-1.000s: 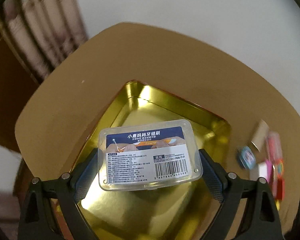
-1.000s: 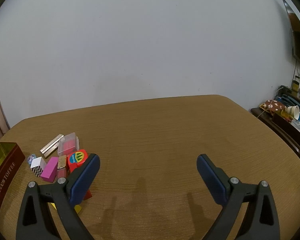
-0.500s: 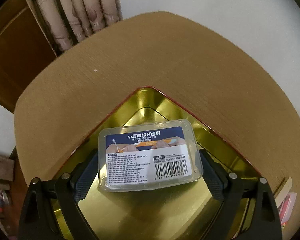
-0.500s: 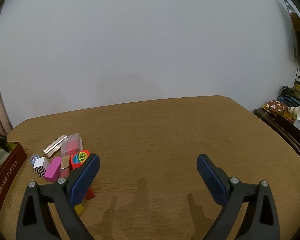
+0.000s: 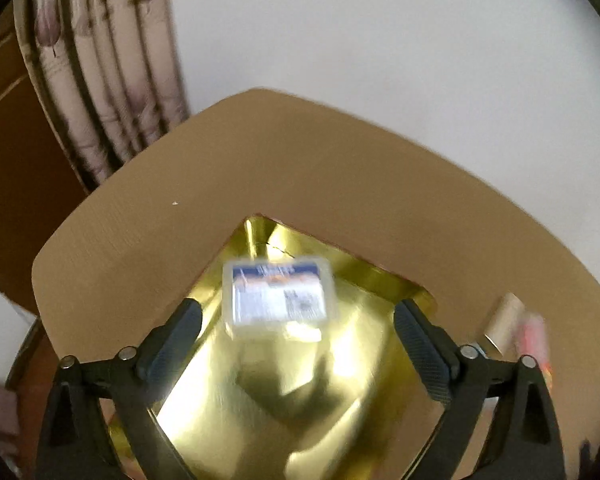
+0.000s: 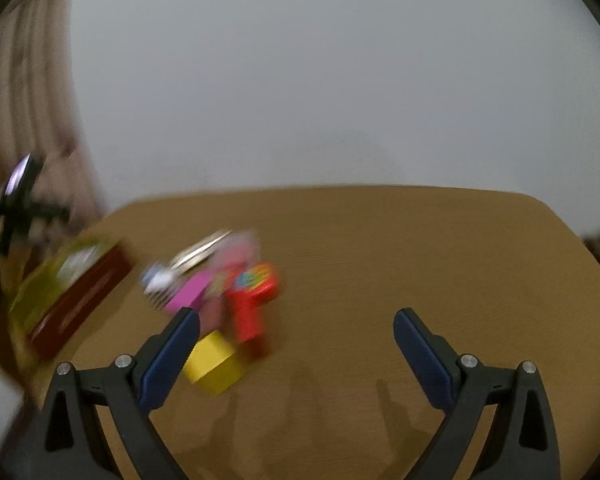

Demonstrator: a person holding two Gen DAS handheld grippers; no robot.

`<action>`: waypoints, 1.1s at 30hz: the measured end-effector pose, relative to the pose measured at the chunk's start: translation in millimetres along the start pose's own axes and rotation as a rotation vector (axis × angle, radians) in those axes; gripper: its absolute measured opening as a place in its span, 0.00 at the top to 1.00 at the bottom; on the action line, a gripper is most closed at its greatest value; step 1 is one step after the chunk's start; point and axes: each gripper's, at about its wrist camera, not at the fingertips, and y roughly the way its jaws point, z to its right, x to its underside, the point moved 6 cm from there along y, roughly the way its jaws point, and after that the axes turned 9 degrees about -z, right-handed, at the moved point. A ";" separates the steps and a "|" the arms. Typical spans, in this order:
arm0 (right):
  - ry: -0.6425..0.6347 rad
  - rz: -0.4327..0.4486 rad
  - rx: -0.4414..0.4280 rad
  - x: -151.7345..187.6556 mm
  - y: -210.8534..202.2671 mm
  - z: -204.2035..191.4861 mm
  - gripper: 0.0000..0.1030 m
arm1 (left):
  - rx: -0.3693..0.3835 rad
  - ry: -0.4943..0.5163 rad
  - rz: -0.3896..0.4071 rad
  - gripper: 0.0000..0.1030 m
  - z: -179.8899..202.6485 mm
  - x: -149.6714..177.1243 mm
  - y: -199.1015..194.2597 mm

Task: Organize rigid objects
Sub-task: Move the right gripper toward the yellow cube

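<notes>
Left gripper [image 5: 296, 336] over the gold tin [image 5: 260, 400], fingers [image 5: 170, 344] apart and still spreading, nothing pinched between them. Clear plastic box [image 5: 278, 294] with the blue and white label lies inside the tin, near its far corner, just above frame centre, blurred and clear of both pads. Tin sits on the brown surface [image 5: 340, 168]; a gold tube [image 5: 500, 320] and something pink [image 5: 534, 338] lie at right edge of frame, beside the tin.

Right gripper [image 6: 296, 338] fingers [image 6: 418, 350] wide apart, nothing in between, bare surface [image 6: 380, 240] under the gap. Whole view is motion-blurred. Object pile sits left of centre: yellow block [image 6: 216, 362] just beside the left finger, red toy [image 6: 252, 304] above it, magenta block [image 6: 188, 294], a black and white patterned piece [image 6: 158, 286], silver tube [image 6: 198, 252]. Tin's red side [image 6: 76, 308] at far left, apart from the pile.
</notes>
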 end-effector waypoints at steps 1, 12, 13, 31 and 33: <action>-0.042 -0.021 -0.019 3.1 0.7 -9.2 0.03 | 0.035 0.017 0.017 0.05 1.4 14.7 -13.7; -0.322 -0.256 -0.258 -0.7 24.3 -59.9 0.24 | 0.109 0.236 0.024 0.03 16.0 152.0 -50.1; -0.332 -0.272 -0.257 -1.6 27.5 -59.5 0.29 | 0.113 0.246 0.021 0.03 19.1 159.9 -52.0; -0.410 -0.504 -0.256 2.5 70.7 -60.0 0.71 | 0.050 0.400 0.064 0.02 25.4 188.6 -48.1; -0.400 -0.493 -0.252 0.7 63.3 -63.0 0.71 | 0.061 0.374 0.054 0.02 17.7 188.6 -49.4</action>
